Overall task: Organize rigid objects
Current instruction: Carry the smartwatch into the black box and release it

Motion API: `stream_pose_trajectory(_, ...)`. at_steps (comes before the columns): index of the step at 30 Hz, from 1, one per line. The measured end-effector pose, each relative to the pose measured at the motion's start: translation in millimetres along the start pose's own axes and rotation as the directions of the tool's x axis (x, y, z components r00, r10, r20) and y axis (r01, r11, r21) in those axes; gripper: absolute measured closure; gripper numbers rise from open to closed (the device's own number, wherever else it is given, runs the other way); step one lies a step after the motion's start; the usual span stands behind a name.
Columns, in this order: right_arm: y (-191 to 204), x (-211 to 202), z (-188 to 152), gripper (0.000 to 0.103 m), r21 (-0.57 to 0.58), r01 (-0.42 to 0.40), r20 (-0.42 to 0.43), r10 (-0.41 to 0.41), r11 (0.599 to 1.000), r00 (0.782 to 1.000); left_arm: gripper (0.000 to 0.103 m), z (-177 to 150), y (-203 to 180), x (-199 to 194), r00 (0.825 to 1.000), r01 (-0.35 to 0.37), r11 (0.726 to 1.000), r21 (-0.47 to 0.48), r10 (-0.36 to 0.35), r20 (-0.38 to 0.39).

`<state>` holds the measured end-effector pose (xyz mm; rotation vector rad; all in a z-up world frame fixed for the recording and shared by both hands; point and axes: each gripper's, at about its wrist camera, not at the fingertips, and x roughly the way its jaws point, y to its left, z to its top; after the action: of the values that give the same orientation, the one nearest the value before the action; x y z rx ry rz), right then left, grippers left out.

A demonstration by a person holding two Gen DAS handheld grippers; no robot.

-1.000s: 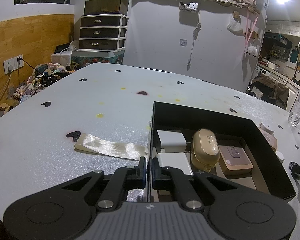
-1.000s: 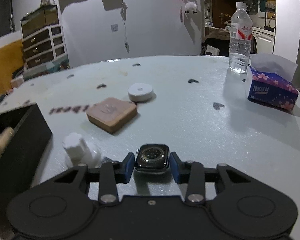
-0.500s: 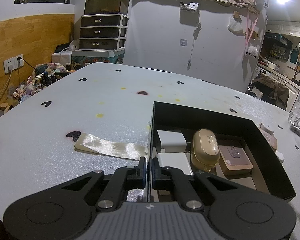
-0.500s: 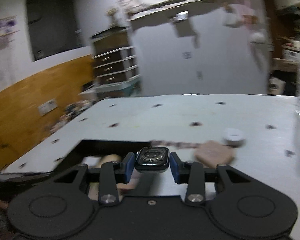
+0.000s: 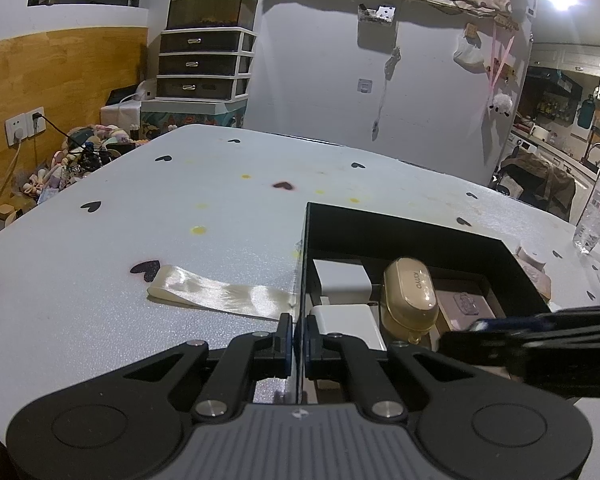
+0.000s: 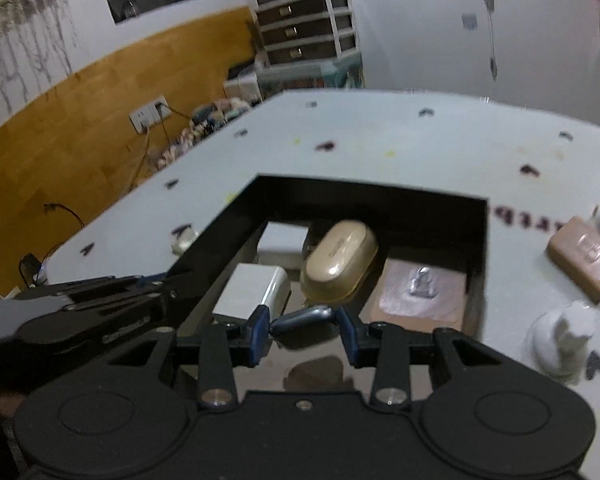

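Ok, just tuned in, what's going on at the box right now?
The right gripper holds a smartwatch body tilted between its fingers, above the near end of the open black box. The left gripper is pinched on the box's left wall, steadying it. Inside already: two white chargers, a gold earbud case and a pink soap bar. Another soap bar and small white items wait on the table.

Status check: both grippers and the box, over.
Left gripper shut on black box wall. Right gripper holding watch over box. Gold case and chargers below.
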<state>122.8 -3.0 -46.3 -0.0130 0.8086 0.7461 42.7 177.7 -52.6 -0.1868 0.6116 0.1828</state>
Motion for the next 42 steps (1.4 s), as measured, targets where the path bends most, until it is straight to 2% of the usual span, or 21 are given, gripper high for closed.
stream_pose_trajectory(3,3,12,0,0.064,0.013,-0.004,-0.036,0.004,1.0,0.999,0.098,0,0,1,1.0,0.001,1.0,0.0,-0.001,0.0)
stream_pose_trajectory(9,6,13,0,0.064,0.015,0.009,-0.044,-0.008,1.0,0.999,0.098,0,0,1,1.0,0.0,1.0,0.0,0.0,0.0)
stream_pose_trajectory(16,5,11,-4,0.064,0.009,0.013,-0.114,-0.012,1.0,0.993,0.098,0,-1,0,1.0,-0.004,1.0,0.001,0.004,0.001)
stream_pose_trajectory(21,3,25,-1,0.064,0.019,0.022,-0.158,-0.018,1.0,0.987,0.098,-1,-1,0,1.0,-0.006,1.0,0.001,0.006,0.001)
stream_pose_trajectory(23,0,31,1,0.073,0.056,0.01,-0.16,0.0,0.998,0.987,0.098,-1,-3,0,1.0,-0.006,1.0,0.002,0.006,0.002)
stream_pose_trajectory(26,-4,36,7,0.072,0.09,0.038,-0.132,-0.026,0.995,0.991,0.098,-1,-3,0,1.0,-0.007,1.0,0.002,0.007,0.001)
stream_pose_trajectory(30,-8,34,8,0.072,0.119,0.022,-0.129,-0.006,0.993,0.992,0.098,-1,-3,0,1.0,-0.007,1.0,0.002,0.007,0.002)
stream_pose_trajectory(36,-2,14,8,0.06,0.082,0.021,-0.098,-0.013,0.996,0.995,0.098,-1,-5,1,1.0,-0.012,1.0,0.004,0.012,0.0)
stream_pose_trajectory(38,-1,8,9,0.052,0.071,0.028,-0.09,-0.022,0.997,0.996,0.098,-1,-5,1,1.0,-0.012,1.0,0.004,0.012,0.0)
stream_pose_trajectory(42,1,-3,7,0.043,0.061,0.01,-0.075,-0.005,0.998,0.997,0.098,-1,-5,1,1.0,-0.012,1.0,0.004,0.012,0.0)
